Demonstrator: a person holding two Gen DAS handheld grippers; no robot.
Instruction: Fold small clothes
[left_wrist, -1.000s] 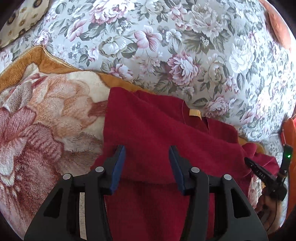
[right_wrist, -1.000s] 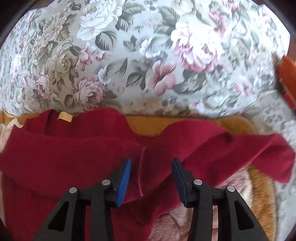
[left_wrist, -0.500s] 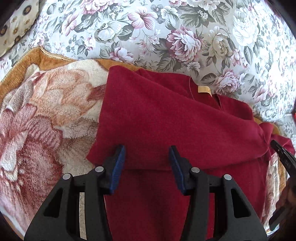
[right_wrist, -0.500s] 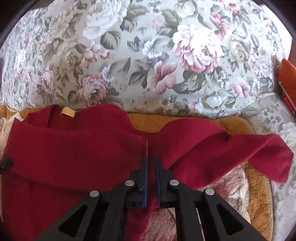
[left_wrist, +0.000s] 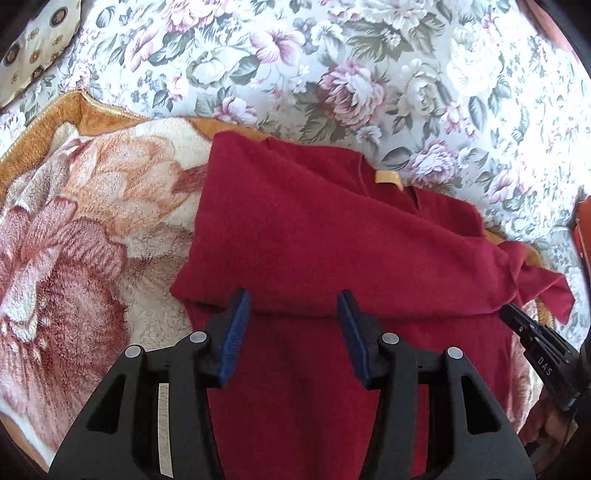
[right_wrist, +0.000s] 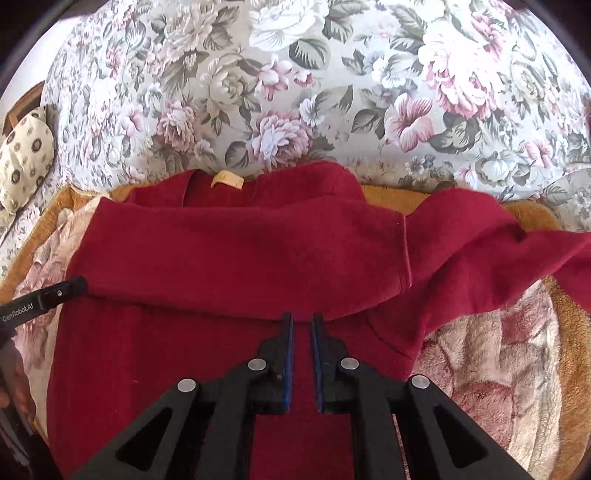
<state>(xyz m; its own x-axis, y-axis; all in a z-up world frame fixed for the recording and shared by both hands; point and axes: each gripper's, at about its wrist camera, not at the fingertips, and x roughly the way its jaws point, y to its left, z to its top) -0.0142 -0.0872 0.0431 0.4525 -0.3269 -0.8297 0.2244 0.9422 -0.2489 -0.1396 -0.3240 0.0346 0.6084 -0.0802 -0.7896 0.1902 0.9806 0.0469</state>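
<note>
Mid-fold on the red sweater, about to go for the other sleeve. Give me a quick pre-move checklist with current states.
1. Left sleeve folded across the red sweater: ok, it lies flat over the chest.
2. Right sleeve still spread outward: ok, ready to fold.
3. Left gripper free of fabric: ok, jaws wide open above the fold edge.
4. Right gripper free of fabric: cannot tell, jaws nearly closed with a thin gap, cloth contact unclear.
5. Collar tag visible, neckline unbunched: ok.
6. Sweater fully on the plush blanket: cannot tell, hem out of view.

Right claw (right_wrist: 300, 321) from wide to nearly closed, pulled back off the sleeve (right_wrist: 258, 251).
</note>
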